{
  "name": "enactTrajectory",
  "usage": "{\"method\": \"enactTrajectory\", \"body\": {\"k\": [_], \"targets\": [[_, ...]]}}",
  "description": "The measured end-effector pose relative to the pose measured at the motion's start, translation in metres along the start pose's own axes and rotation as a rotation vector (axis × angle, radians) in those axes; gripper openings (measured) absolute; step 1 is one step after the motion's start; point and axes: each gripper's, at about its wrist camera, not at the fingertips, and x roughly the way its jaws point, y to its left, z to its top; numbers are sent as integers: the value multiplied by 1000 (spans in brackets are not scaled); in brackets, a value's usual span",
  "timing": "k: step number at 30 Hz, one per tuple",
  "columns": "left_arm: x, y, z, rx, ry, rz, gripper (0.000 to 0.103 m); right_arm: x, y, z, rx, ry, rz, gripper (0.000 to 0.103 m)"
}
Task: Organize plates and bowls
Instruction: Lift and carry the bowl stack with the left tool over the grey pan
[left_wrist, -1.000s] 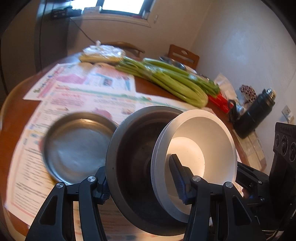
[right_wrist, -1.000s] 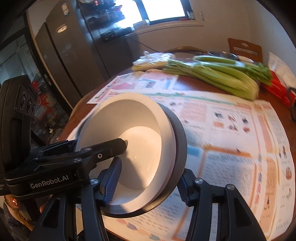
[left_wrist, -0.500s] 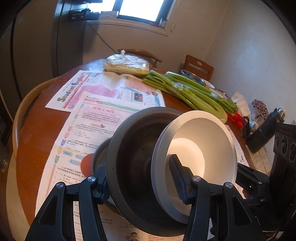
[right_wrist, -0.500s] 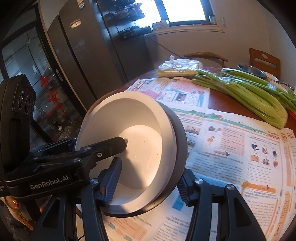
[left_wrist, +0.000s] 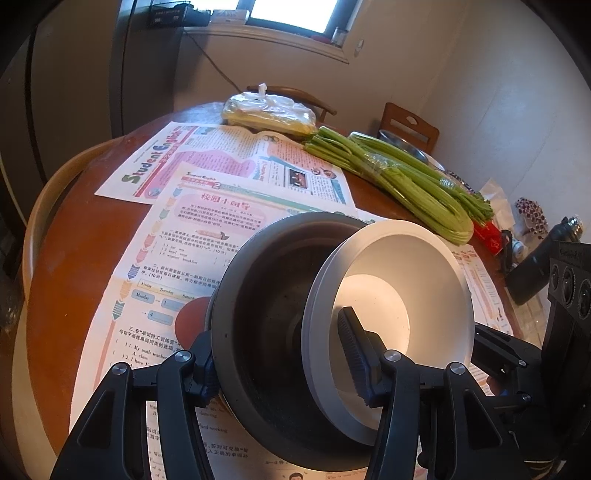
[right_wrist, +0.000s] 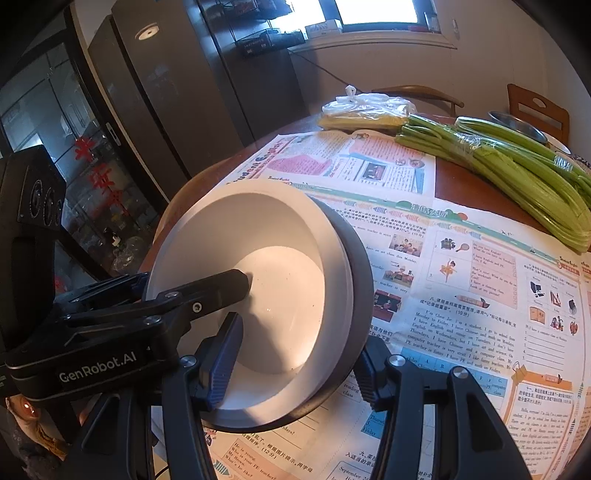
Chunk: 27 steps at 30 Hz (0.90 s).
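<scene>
A white bowl (left_wrist: 406, 266) sits nested inside a larger dark grey bowl (left_wrist: 266, 280), and both are held tilted above the newspaper. My left gripper (left_wrist: 277, 338) is shut on the pair, one finger outside the dark bowl and the other inside the white one. From the other side my right gripper (right_wrist: 297, 343) is shut on the same stack, white bowl (right_wrist: 280, 236) inside dark bowl (right_wrist: 358, 266). The left gripper's finger (right_wrist: 221, 284) reaches into the white bowl in the right wrist view. What lies under the bowls is hidden.
Newspaper sheets (left_wrist: 207, 221) cover the round wooden table (left_wrist: 55, 240). At the far side lie celery bunches (left_wrist: 399, 184), a plastic bag of yellow food (left_wrist: 269, 114) and a steel bowl (left_wrist: 402, 142). A black flask (left_wrist: 535, 269) stands at the right. A dark cabinet (right_wrist: 184, 92) rises beyond the table's left edge.
Both grippers have carried the nested bowls leftwards across the table. The steel dish seen on the newspaper at the left a second ago is now hidden behind the dark bowl.
</scene>
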Motion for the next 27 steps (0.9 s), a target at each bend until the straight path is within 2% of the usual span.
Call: {"method": "enactTrajectory", "body": {"k": [11, 27], "targets": [[7, 7, -4, -5, 5, 4, 57, 10, 3, -2, -5, 12, -12, 56], [0, 16, -9, -38, -19, -9, 56, 12, 11, -4, -29, -21, -81, 56]]}}
